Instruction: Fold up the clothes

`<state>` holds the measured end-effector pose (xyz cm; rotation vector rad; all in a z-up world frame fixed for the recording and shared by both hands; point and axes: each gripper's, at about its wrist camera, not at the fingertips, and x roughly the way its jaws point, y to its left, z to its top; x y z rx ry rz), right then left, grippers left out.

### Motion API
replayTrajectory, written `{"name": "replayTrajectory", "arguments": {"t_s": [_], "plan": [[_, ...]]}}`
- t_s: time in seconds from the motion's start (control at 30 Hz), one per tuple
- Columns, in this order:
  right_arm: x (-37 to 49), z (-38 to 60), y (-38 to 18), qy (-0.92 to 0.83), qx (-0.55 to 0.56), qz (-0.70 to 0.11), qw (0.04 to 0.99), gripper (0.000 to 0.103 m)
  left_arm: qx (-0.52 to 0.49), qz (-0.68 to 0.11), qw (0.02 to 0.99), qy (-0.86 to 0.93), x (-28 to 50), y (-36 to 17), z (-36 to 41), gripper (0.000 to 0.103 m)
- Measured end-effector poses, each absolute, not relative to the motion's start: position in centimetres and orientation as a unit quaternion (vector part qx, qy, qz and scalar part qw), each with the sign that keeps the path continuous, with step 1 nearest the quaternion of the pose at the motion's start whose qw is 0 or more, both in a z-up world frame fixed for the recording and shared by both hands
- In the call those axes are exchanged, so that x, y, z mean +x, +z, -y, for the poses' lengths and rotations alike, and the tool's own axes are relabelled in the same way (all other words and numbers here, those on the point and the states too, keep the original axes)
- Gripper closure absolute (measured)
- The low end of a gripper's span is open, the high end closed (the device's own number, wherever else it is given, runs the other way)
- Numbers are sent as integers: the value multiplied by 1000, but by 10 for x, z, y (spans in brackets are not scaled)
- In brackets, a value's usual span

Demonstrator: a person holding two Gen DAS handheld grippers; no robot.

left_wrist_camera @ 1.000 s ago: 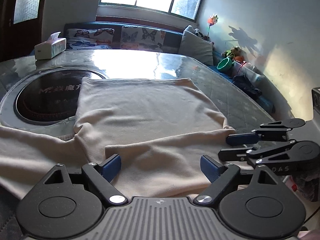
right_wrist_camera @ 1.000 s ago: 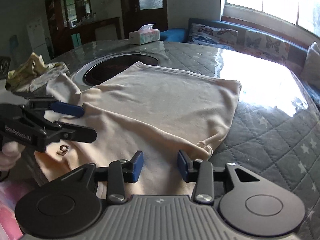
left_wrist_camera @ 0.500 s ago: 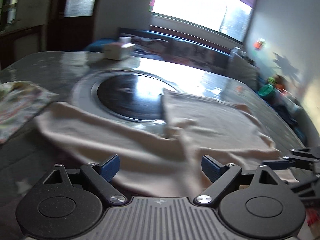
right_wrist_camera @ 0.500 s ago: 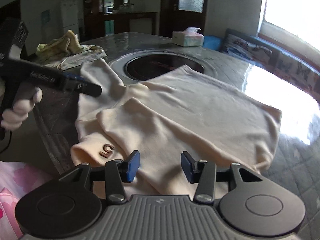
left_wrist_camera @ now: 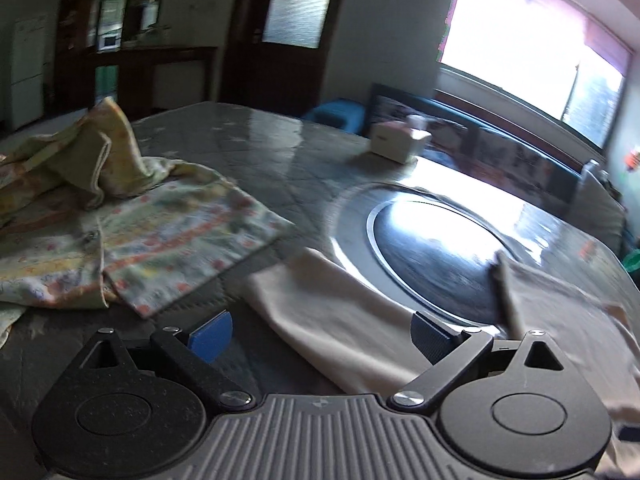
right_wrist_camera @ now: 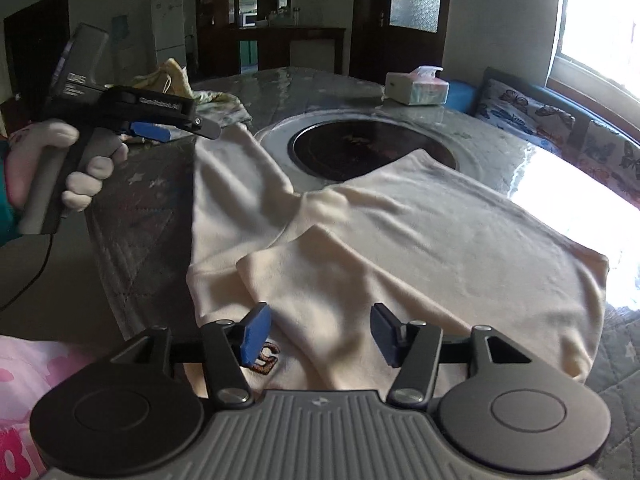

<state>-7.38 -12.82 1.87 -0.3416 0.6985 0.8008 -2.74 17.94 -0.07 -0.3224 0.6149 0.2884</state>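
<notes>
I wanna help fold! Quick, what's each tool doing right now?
Left tool: open, holding nothing, above the cream shirt's outstretched sleeve.
Right tool: open, holding nothing, over the shirt's folded part.

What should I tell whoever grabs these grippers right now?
Left gripper: open, holding nothing, above the outstretched sleeve.
Right gripper: open, holding nothing, over the near edge of the cream top.
The top lies on the table; one sleeve is already folded across the body.
Left: fold in the outstretched sleeve, then fold the body. A patterned garment lies unfolded beyond it.
</notes>
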Motion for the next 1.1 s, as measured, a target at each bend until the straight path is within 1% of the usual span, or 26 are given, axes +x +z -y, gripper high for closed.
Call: {"name": "replayTrajectory", "arguments": {"t_s": [0.1, 0.13, 0.2, 0.27, 0.3, 0.4, 0.43, 0.47, 0.5, 0.53, 0.57, 0.67, 0.73, 0.83, 1.1], "plan": [[-72, 132, 23, 375, -157, -327, 853, 43, -165, -301, 927, 154, -17, -5, -189, 9], [-72, 133, 24, 373, -156, -327, 854, 43, -167, -301, 926, 155, -16, -6, -191, 14], [-71, 136, 23, 369, -154, -329, 855, 43, -173, -303, 924, 155, -13, -9, -193, 18], [-70, 138, 22, 366, -151, -332, 856, 43, -179, -305, 922, 155, -10, -12, -195, 25], [-70, 139, 22, 364, -150, -333, 857, 43, -182, -306, 921, 156, -8, -13, -197, 26], [-70, 142, 20, 360, -146, -335, 858, 43, -177, -302, 923, 160, -6, -14, -197, 33], [-70, 144, 20, 359, -143, -335, 859, 43, -175, -301, 923, 162, -6, -14, -197, 39], [-70, 146, 20, 357, -141, -336, 860, 43, -171, -301, 924, 163, -5, -14, -197, 48], [-71, 147, 20, 355, -138, -335, 862, 43, -173, -299, 924, 161, -6, -14, -197, 52], [-71, 149, 20, 352, -136, -335, 863, 43, -176, -297, 925, 158, -7, -13, -197, 61], [-71, 151, 20, 350, -133, -335, 865, 42, -180, -295, 925, 155, -8, -12, -197, 73], [-71, 156, 22, 344, -127, -332, 869, 42, -189, -289, 927, 146, -11, -8, -198, 92], [-71, 160, 23, 341, -124, -329, 872, 42, -196, -285, 928, 140, -13, -6, -198, 95], [-70, 165, 26, 336, -114, -326, 876, 42, -201, -276, 932, 121, -17, 2, -193, 96], [-72, 191, 37, 312, -83, -308, 895, 42, -178, -224, 957, -36, -34, 63, -119, 97]]}}
